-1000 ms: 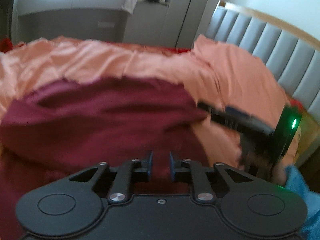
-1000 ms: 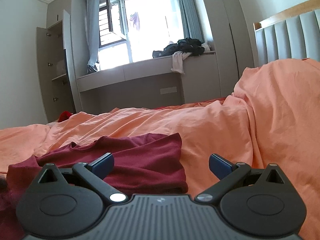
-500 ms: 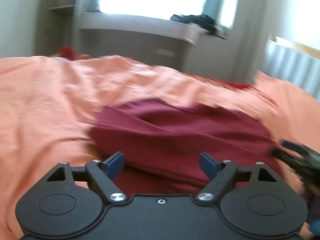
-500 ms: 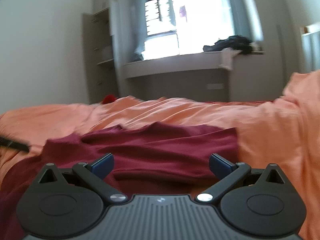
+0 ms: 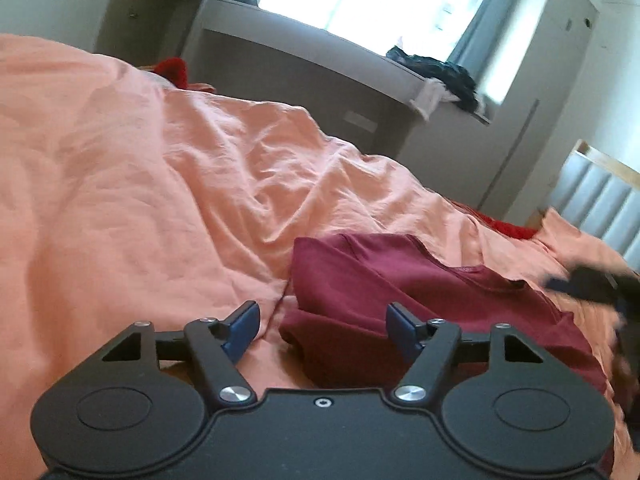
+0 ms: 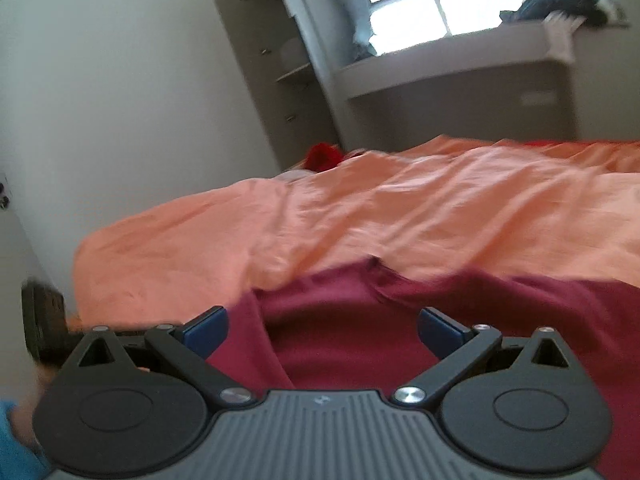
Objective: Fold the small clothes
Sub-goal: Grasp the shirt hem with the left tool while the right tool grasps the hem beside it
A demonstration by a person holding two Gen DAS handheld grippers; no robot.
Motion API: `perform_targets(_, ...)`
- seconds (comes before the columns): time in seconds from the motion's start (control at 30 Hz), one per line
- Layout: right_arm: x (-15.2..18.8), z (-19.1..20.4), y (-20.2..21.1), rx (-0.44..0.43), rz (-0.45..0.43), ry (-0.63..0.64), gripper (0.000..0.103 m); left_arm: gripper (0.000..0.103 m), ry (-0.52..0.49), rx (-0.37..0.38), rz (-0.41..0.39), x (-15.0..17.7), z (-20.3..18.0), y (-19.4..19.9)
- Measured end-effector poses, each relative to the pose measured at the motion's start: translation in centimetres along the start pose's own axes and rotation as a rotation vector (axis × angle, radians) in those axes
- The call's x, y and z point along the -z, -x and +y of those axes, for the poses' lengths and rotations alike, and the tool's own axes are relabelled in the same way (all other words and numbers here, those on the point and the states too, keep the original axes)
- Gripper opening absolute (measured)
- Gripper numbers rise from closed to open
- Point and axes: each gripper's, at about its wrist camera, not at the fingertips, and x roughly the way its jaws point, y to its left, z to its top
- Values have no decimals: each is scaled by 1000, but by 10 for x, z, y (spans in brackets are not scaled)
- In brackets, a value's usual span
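A maroon garment (image 5: 420,292) lies crumpled and partly folded on an orange duvet (image 5: 160,180). My left gripper (image 5: 322,320) hovers low at the garment's left edge. Its jaws are apart and closing, the folded edge lies between them, and the pads do not press on it. My right gripper (image 6: 322,326) stands wide open just above the maroon garment (image 6: 360,336), holding nothing. It also appears as a dark blur (image 5: 592,284) at the right of the left wrist view. The left gripper's dark body (image 6: 40,320) shows at the left edge of the right wrist view.
The duvet (image 6: 400,208) covers the whole bed. A padded headboard (image 5: 600,200) stands at the right. Dark clothes (image 5: 440,72) lie heaped on the window ledge. A red item (image 6: 324,156) sits at the bed's far corner. A blue sleeve (image 6: 12,440) shows at the lower left.
My left gripper went from nearly shut over the maroon fabric to open, and swung left to the garment's edge. The right gripper stayed open and swung left over the garment.
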Motion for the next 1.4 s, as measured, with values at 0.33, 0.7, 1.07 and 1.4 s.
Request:
perform_targets(0.33,-37,48,-171,-150,265,5,81,44,-43,13,46,3,6,-10)
perform_targets(0.7,-27,83,-217,-135,369,132,4,49,-74,24,66,7,11,-5)
perform_targets(1.07,-53,55,-206,-123,222,37,3,48,105,55,50,-4,33,-20)
perform_targets(1.4,-56,69,-214,-126,196,101,3,5,197,-19,25,-7,42,-29)
